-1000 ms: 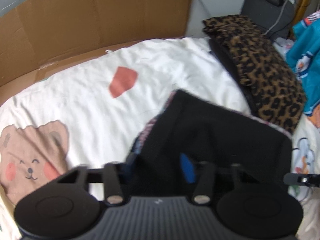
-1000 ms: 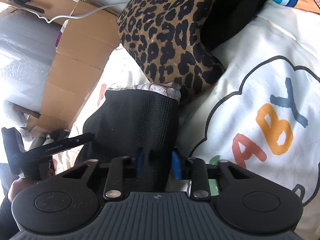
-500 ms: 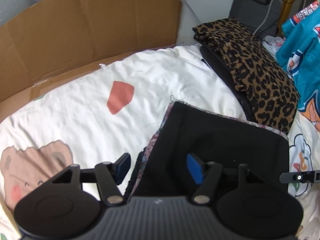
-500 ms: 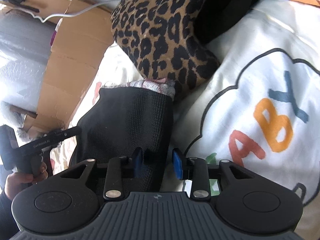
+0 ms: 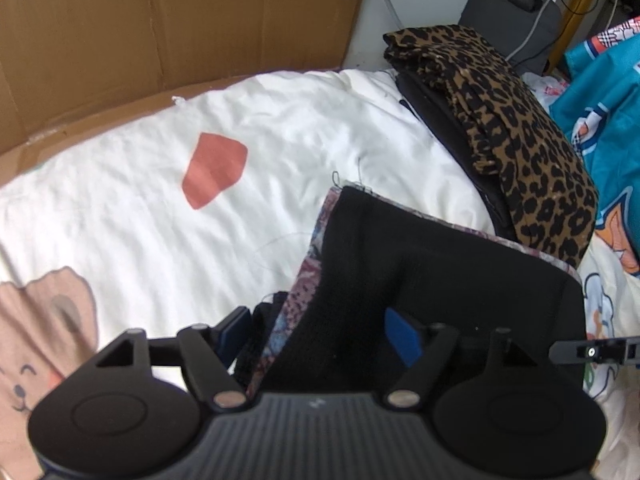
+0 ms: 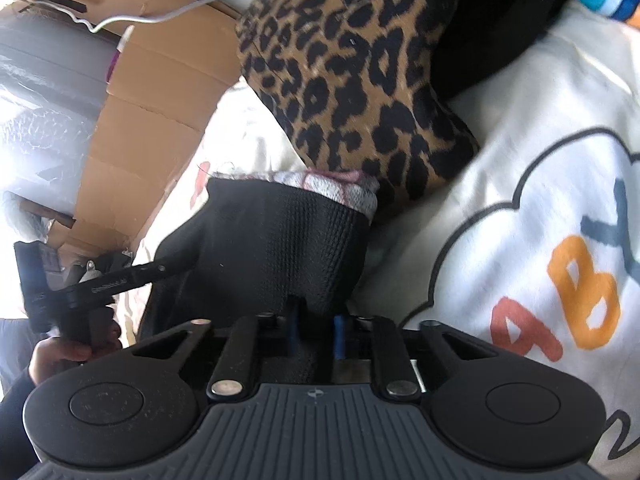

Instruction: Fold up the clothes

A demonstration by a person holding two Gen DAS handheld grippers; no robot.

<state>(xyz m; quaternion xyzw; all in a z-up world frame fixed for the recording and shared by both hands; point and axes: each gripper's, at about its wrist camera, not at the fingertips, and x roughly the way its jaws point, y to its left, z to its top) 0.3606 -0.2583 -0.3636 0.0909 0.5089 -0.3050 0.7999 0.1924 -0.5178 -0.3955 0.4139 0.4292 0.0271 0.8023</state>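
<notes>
Our left gripper [image 5: 316, 330] lets go: a second ago its fingers pinched the folded black knit garment with a patterned lining [image 5: 432, 280]; now they are opening wide, one each side of its edge, not pressing. Our right gripper [image 6: 315, 330] is closing, and its fingers squeeze the garment's near edge. The garment lies on the white cartoon bedsheet [image 5: 280, 140], just beside the folded leopard-print cloth [image 6: 352, 72]. We think this fold is done. Colourful letters [image 6: 580, 292] read "ABY".
</notes>
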